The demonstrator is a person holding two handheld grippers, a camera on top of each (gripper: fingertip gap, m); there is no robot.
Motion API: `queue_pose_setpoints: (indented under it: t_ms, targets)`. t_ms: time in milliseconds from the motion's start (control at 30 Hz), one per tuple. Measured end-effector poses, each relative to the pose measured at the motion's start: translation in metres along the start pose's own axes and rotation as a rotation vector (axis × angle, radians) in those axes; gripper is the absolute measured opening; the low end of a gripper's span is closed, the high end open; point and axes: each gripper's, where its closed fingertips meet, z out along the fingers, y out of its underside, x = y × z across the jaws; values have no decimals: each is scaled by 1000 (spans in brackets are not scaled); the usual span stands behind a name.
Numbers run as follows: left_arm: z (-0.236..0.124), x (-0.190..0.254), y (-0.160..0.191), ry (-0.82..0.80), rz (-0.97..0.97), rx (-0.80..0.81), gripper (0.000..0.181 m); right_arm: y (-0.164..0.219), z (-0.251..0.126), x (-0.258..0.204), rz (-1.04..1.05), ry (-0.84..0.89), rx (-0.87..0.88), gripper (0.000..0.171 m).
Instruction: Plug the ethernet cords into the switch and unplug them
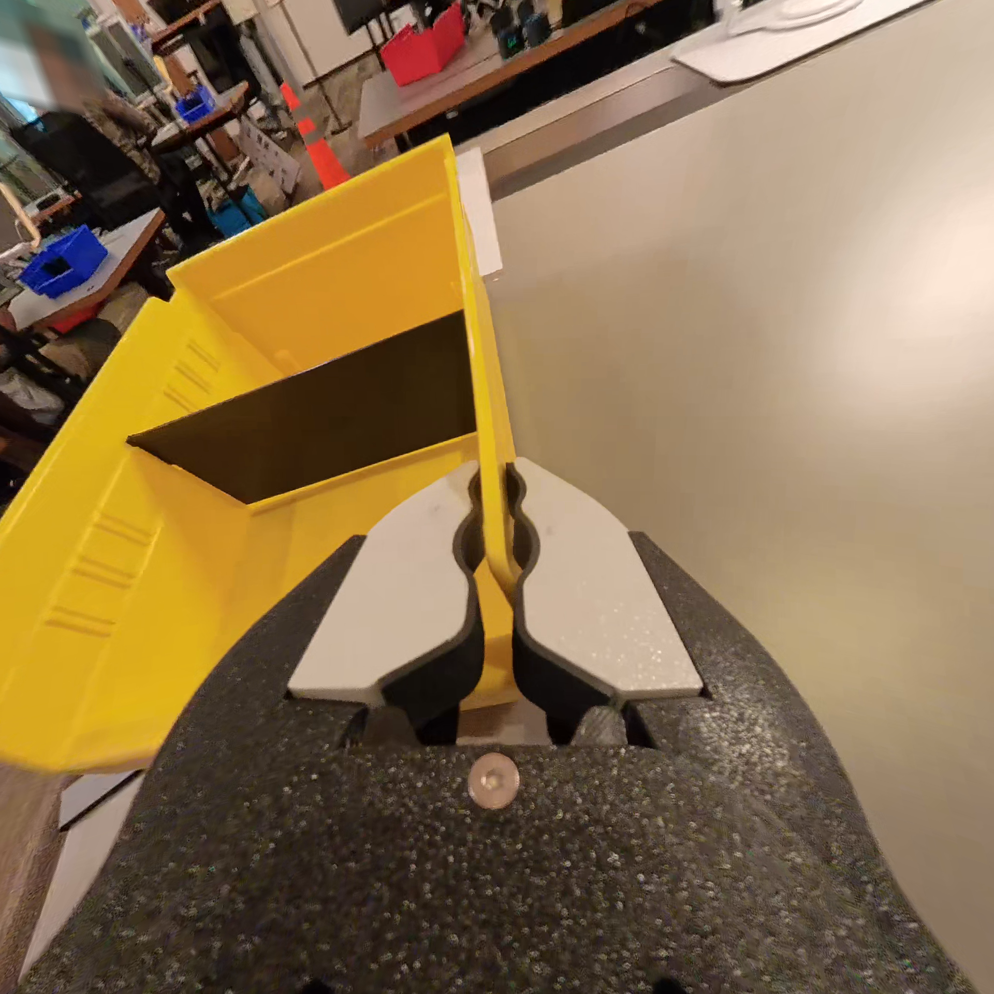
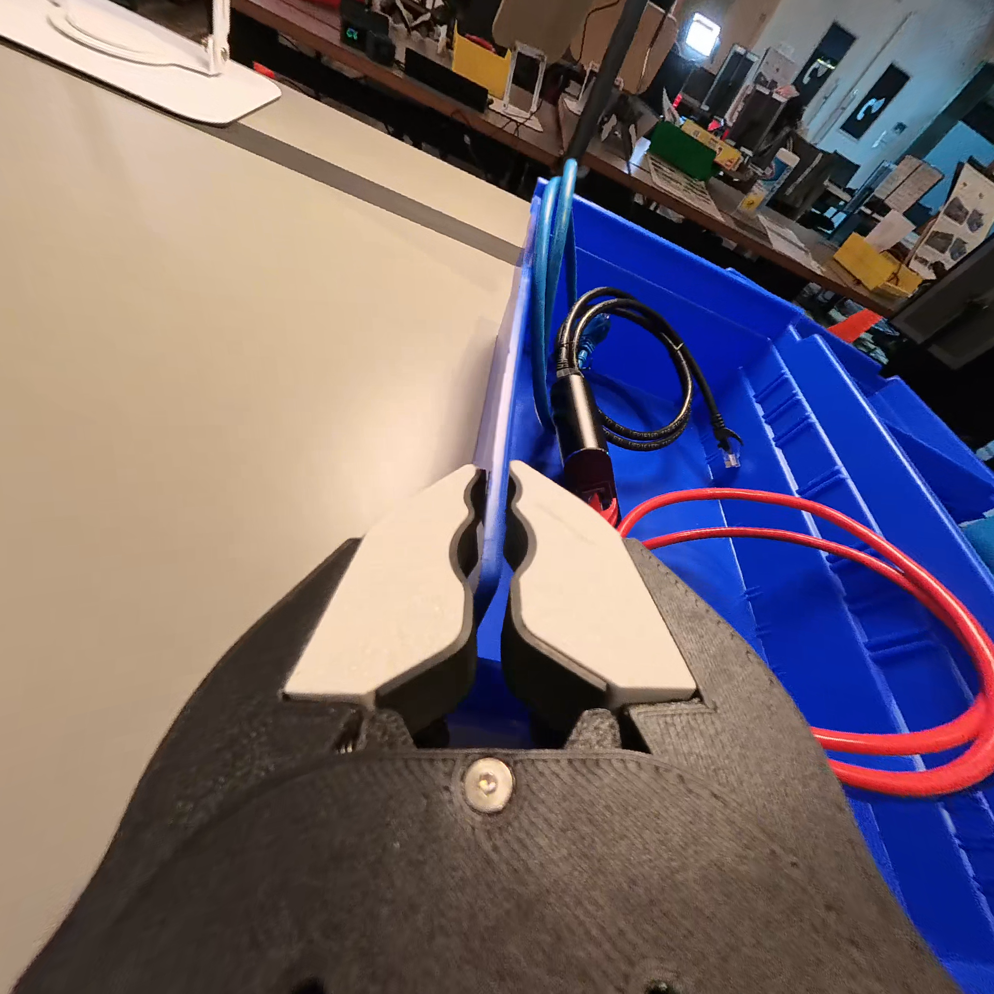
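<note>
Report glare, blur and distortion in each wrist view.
Left wrist view: soft glare patch on the beige table; background workshop blurred; wide-angle bending of the yellow bin. Right wrist view: table evenly lit, red cable smeared toward the frame edge, blue bin walls curved by the lens.

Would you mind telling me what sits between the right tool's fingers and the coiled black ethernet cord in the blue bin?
In the right wrist view, a dark cylindrical adapter lies between the right tool and the coiled black ethernet cord.
</note>
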Motion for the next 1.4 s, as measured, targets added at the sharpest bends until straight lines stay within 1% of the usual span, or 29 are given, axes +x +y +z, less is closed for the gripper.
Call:
queue_pose_setpoints:
  t_ms: [100, 200, 300, 567, 733, 833, 900, 1000, 1200, 1400]
  targets:
    - [-15, 22, 1, 84, 65, 39, 6, 0, -2, -2, -11, -16, 13, 5]
    - [-29, 52, -2, 230, 140, 99, 6, -4, -3, -11, -29, -60, 41, 5]
    - [-40, 87, -9, 406, 223, 179, 6, -9, -5, -27, -61, -154, 82, 4]
    - [-80, 179, -24, 874, 447, 397, 7, -30, -13, -88, -168, -497, 191, 5]
    - [-115, 222, -25, 1169, 545, 503, 6, -41, -11, -118, -235, -782, 245, 6]
    - [-133, 243, -25, 1310, 578, 543, 6, -49, -7, -134, -237, -950, 262, 5]
    - [-141, 256, -28, 1373, 585, 561, 6, -55, -3, -147, -265, -1029, 279, 6]
    - [-146, 278, -32, 1420, 603, 564, 6, -69, 6, -173, -296, -1106, 301, 6]
    - [-147, 314, -44, 1436, 617, 568, 6, -99, 16, -238, -341, -1206, 339, 6]
    - [-146, 329, -50, 1422, 613, 582, 6, -118, 12, -289, -382, -1288, 386, 6]
